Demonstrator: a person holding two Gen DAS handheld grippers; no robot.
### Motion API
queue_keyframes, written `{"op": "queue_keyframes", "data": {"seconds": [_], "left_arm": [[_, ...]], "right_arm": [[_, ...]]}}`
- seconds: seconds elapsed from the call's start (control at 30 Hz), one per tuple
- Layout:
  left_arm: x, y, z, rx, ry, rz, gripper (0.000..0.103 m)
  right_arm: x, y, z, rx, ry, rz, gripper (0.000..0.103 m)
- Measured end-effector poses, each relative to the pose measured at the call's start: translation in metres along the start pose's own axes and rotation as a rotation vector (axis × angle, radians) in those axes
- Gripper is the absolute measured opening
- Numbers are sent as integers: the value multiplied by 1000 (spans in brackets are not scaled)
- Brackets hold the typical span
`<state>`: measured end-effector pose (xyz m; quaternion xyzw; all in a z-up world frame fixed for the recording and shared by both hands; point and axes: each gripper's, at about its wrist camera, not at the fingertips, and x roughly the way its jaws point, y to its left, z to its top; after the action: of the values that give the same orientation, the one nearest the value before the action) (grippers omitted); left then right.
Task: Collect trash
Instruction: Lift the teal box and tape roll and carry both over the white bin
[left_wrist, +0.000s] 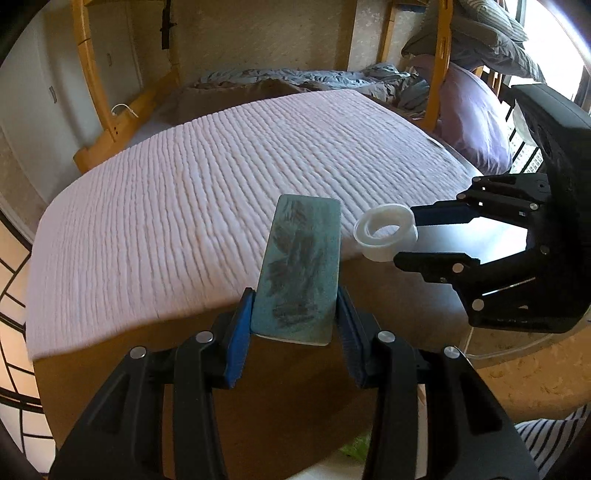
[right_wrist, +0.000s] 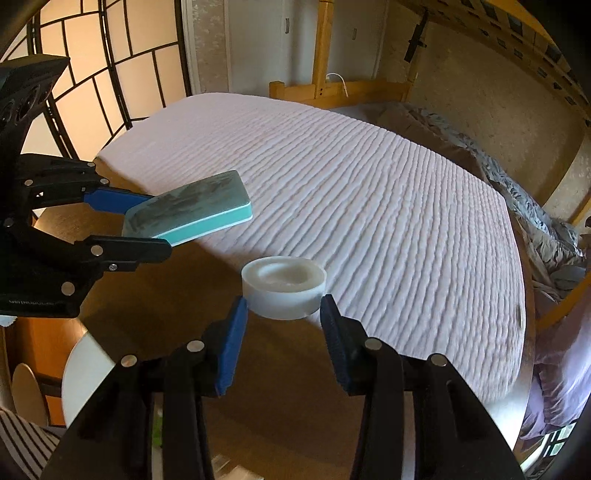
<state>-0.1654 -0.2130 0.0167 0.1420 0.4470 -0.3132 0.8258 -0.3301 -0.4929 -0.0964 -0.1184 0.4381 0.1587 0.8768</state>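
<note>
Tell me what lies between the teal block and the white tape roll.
Nothing. In the left wrist view, only a bare strip of pink quilted mat shows behind the gap between the teal block, held by the left gripper, and the tape roll, held by the right gripper.

teal block (left_wrist: 299, 266) w/ grey smudges, flat, held aloft | white tape roll (right_wrist: 283, 291), hole up, held aloft

We are looking into a home bedroom: a wooden bunk bed frame (left_wrist: 94, 110) is standing at the upper left of the frame, rumpled grey bedding (left_wrist: 369, 79) is lying along the top, and a lilac pillow (left_wrist: 474, 118) is resting at the upper right.
</note>
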Motion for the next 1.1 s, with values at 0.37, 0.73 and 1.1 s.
{"op": "queue_keyframes", "data": {"seconds": [0.37,0.73,1.1], "left_arm": [[-17,-20,-29,-15,18,-3,45],[-22,-24,-35,-20,10,0,45],[-29,-23,-49,-46,20,7,45]], "right_arm": [[-18,29,-34,-27,28,-3,25],[2,19,-24,85,-8,-68,68],[-2,29,-33,56,24,-11,49]]}}
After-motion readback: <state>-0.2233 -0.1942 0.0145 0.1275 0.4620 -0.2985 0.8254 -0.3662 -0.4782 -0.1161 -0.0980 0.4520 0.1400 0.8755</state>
